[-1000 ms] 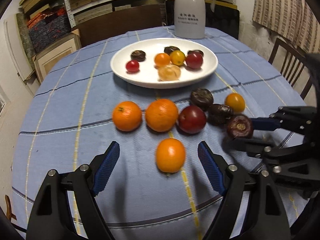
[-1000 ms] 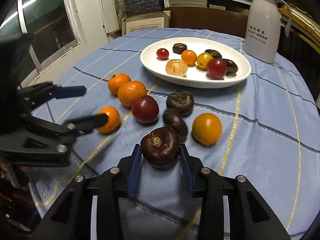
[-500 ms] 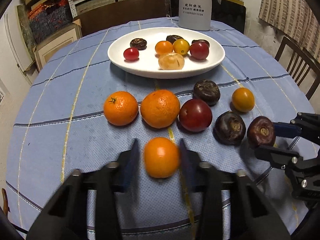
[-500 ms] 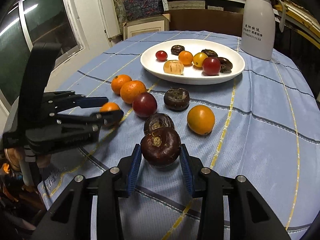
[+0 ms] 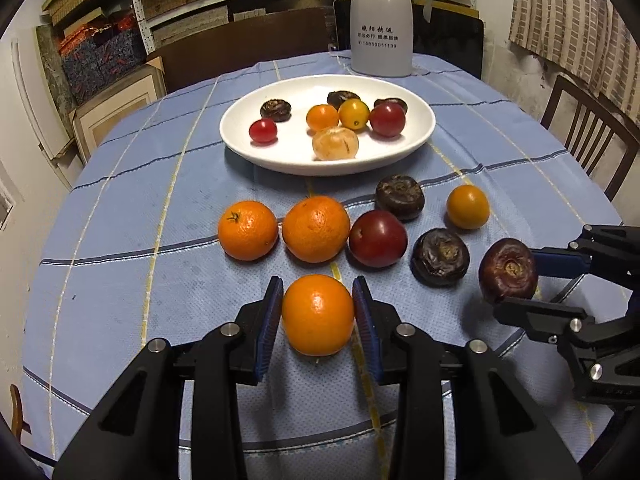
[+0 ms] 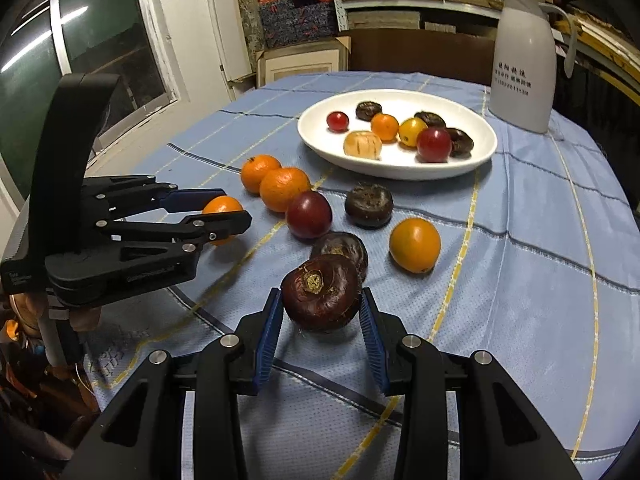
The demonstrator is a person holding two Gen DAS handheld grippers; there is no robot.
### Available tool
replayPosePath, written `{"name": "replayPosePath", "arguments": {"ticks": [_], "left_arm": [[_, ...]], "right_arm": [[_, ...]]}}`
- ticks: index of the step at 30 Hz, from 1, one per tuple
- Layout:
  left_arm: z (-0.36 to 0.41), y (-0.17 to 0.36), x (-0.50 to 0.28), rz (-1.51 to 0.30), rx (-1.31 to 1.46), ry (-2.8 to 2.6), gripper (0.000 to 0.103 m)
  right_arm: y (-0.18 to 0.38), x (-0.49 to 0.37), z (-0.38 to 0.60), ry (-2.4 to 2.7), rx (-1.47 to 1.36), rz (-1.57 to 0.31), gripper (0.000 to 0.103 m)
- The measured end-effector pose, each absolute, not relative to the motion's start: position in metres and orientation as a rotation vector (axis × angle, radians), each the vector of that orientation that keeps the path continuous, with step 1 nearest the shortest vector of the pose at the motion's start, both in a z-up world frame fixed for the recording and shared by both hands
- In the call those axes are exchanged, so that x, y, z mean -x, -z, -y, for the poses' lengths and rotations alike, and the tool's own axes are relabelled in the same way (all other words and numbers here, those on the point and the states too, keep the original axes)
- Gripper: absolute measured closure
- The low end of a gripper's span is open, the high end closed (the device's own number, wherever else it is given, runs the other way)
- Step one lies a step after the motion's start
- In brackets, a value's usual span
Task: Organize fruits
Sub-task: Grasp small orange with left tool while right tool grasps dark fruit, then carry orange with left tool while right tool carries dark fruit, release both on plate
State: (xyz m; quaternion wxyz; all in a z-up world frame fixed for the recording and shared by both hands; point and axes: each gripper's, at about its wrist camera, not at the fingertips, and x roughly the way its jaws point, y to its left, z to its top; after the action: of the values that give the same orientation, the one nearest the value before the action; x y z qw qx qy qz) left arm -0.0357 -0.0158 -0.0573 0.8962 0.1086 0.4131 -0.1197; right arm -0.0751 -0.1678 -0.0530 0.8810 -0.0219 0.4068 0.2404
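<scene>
Table (image 5: 120,220): blue cloth, yellow and dark stripes. White plate (image 5: 416,140) at far side holds small fruits. Left gripper (image 5: 318,314) clenched on orange (image 5: 318,314), glossy, round, near table's front edge. Right gripper (image 6: 322,306) grasps water chestnut (image 6: 322,292), dark maroon, wrinkled, tan stem scar on top, just beside second chestnut (image 6: 344,246).

I've got a smooth round orange (image 5: 318,314) pinched between the left gripper (image 5: 318,322) pads, and a dark purple-brown wrinkled round fruit (image 6: 322,292) clamped in the right gripper (image 6: 322,322), stem scar up. On the blue cloth I see two more oranges (image 5: 248,230) side by side, a dark red plum-like fruit (image 5: 378,239), two dark wrinkled fruits (image 5: 440,257), one yellow-orange fruit (image 5: 467,206). The white round plate (image 5: 416,142) holds seven small fruits and a peeled citrus (image 5: 335,143).
</scene>
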Motion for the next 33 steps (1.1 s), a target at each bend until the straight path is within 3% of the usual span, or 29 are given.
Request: {"name": "replayPosePath", "arguments": {"ticks": [15, 33], "left_arm": [[0.010, 0.043, 0.028, -0.833, -0.210, 0.241, 0.068], [0.022, -0.023, -0.071, -0.762, -0.159, 0.177, 0.068]], "right_arm": [[0.050, 0.075, 0.168, -0.515, 0.065, -0.839, 0.064], [-0.023, -0.013, 0.194, -0.443, 0.013, -0.684, 0.064]]}}
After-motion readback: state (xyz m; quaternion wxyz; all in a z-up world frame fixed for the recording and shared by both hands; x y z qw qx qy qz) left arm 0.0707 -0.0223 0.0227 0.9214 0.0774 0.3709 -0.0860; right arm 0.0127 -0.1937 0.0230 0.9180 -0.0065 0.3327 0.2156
